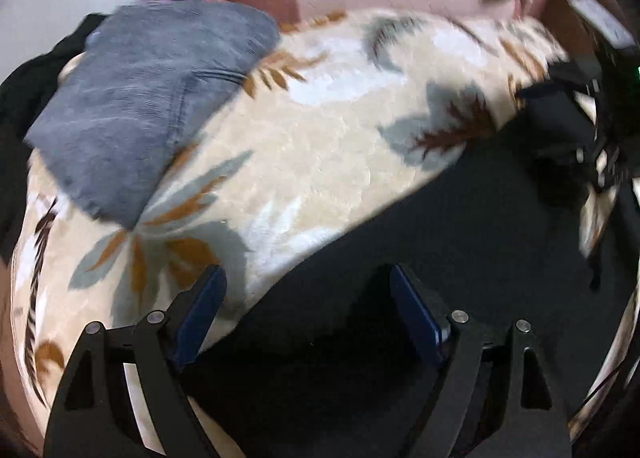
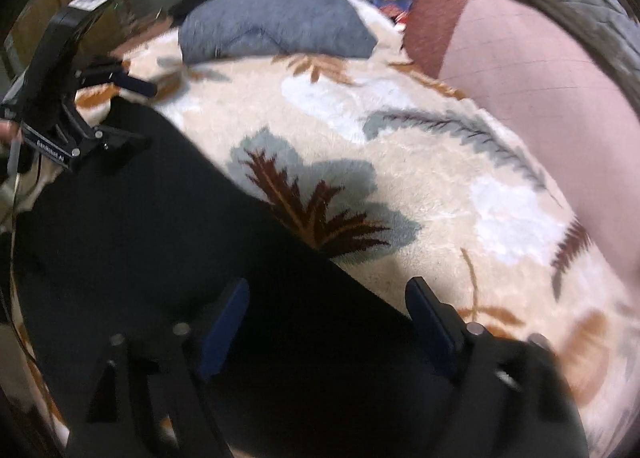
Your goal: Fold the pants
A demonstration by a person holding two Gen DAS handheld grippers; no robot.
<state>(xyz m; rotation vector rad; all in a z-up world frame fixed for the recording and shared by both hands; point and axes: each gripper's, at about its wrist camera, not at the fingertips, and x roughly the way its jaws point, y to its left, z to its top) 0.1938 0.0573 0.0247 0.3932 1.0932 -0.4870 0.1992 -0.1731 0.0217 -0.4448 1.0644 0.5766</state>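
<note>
Leaf-patterned fleece blanket (image 2: 360, 130) (cream) beside pink cushion (image 2: 540, 78).

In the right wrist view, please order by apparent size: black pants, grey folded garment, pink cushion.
1. black pants
2. pink cushion
3. grey folded garment
The pants lie nearest the camera, so their real size is unsure.

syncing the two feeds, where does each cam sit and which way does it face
Left wrist: on the left tongs, open, over black pants and blanket; right tongs at far right.
Right wrist: on the right tongs, open over the pants; left tongs at far left.
Shared: pants, blanket, grey folded cloth.
</note>
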